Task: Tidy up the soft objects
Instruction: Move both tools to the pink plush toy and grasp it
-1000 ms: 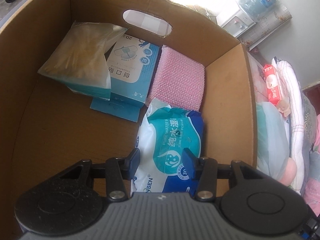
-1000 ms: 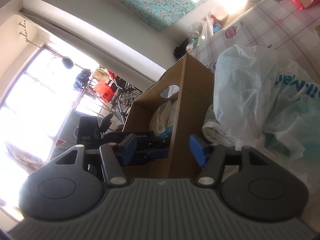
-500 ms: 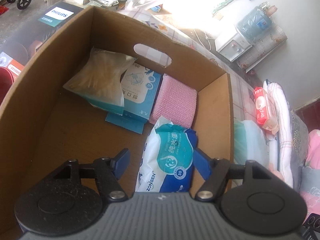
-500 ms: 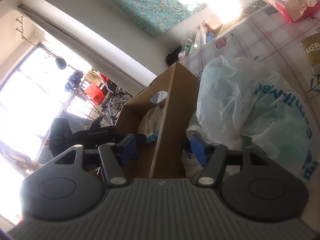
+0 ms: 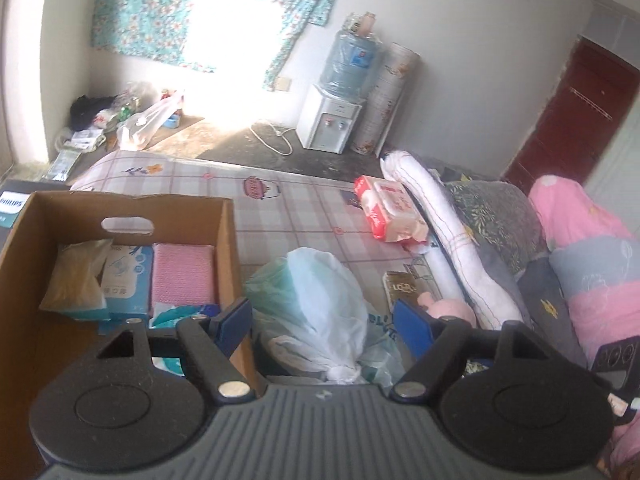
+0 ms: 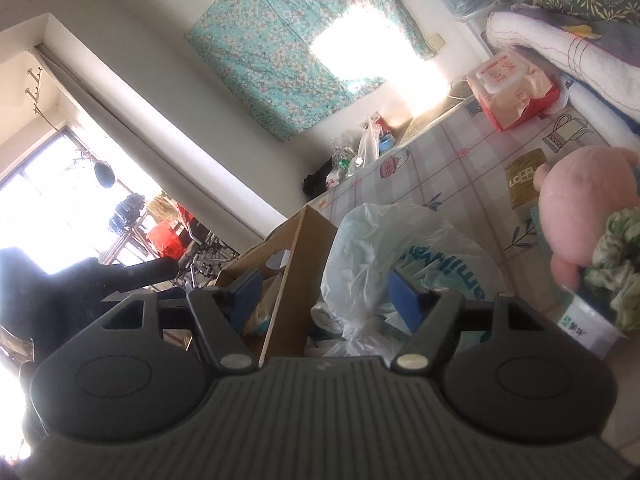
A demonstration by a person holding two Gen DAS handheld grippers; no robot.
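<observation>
Hovering above the right-hand wall of the cardboard box, the left gripper holds nothing, its jaws spread wide. One second ago the same jaws straddled the blue wet-wipes pack low inside the box; half a second ago they had opened and risen. The pack now lies on the box floor, only its upper edge visible behind the left finger. This sequence indicates a completed placement followed by a withdrawal.

The right gripper is likewise empty, with jaws apart, and sits low beside the outer face of the box, facing the white plastic bag. Its view has tilted toward the bed over the last second.

Inside the box, beyond the wipes pack, three items stand against the far wall: a clear-wrapped tissue pack, a blue bandage box and a pink textured pad.

Outside the box, the plastic bag lies just beside its wall. Further right are a pink plush toy, a green scrunchie and a small gold packet. A red-and-white wipes pack lies farther back on the chequered bed sheet, against a rolled white towel.

Judgement: the stowing step is finished; several soft items remain, and the bag or plush is the nearest candidate.
</observation>
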